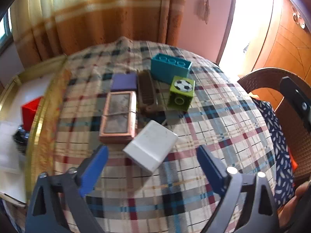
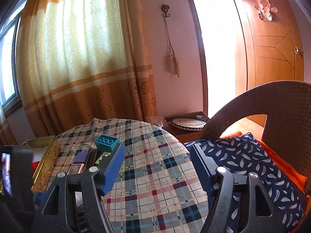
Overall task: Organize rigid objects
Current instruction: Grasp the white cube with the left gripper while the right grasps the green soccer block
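On the plaid tablecloth (image 1: 204, 120) lie a white box (image 1: 150, 145), a pink-framed card stack tied with string (image 1: 118, 114), a purple block (image 1: 124, 81), a brown brush (image 1: 146, 91), a teal brick (image 1: 170, 67) and a green brick with a football picture (image 1: 181, 92). My left gripper (image 1: 152, 160) hovers over the white box; its blue fingers (image 1: 95, 168) stand to either side of the box's near end without touching it, open. My right gripper (image 2: 157, 163) is open over bare cloth, holding nothing. The teal brick (image 2: 107, 142) and purple block (image 2: 82, 157) show to its left.
A gold-rimmed tray (image 1: 41, 104) with a red box (image 1: 31, 110) lies left of the table. A wicker chair (image 2: 272, 104) with a blue patterned cushion (image 2: 248, 167) stands at the right. A curtain (image 2: 77, 58) hangs behind, and a round tin (image 2: 188, 123) sits on a low stand.
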The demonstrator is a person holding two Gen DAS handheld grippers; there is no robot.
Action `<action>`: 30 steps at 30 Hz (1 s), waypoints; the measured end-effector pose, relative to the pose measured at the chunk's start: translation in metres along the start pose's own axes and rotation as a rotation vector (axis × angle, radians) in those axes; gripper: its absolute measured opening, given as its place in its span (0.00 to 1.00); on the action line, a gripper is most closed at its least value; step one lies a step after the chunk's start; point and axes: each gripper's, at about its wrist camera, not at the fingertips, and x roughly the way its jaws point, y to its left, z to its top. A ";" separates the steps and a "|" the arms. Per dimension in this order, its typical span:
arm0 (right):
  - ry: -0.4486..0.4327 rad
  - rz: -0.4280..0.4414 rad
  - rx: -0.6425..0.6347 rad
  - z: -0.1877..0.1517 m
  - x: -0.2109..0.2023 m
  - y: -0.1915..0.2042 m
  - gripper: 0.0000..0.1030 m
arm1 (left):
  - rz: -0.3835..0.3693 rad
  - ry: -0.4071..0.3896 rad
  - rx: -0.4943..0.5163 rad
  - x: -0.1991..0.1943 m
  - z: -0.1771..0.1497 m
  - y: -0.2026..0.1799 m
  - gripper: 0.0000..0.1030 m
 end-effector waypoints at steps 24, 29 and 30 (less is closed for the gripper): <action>0.115 -0.001 0.006 -0.001 0.022 -0.001 0.70 | -0.097 -0.033 -0.029 -0.012 -0.006 0.000 0.55; 0.150 0.016 -0.015 -0.002 0.029 0.003 0.69 | -0.073 -0.125 -0.015 -0.042 -0.005 0.009 0.55; 0.161 0.020 -0.019 -0.002 0.031 0.003 0.69 | -0.074 -0.140 -0.023 -0.048 -0.004 0.013 0.55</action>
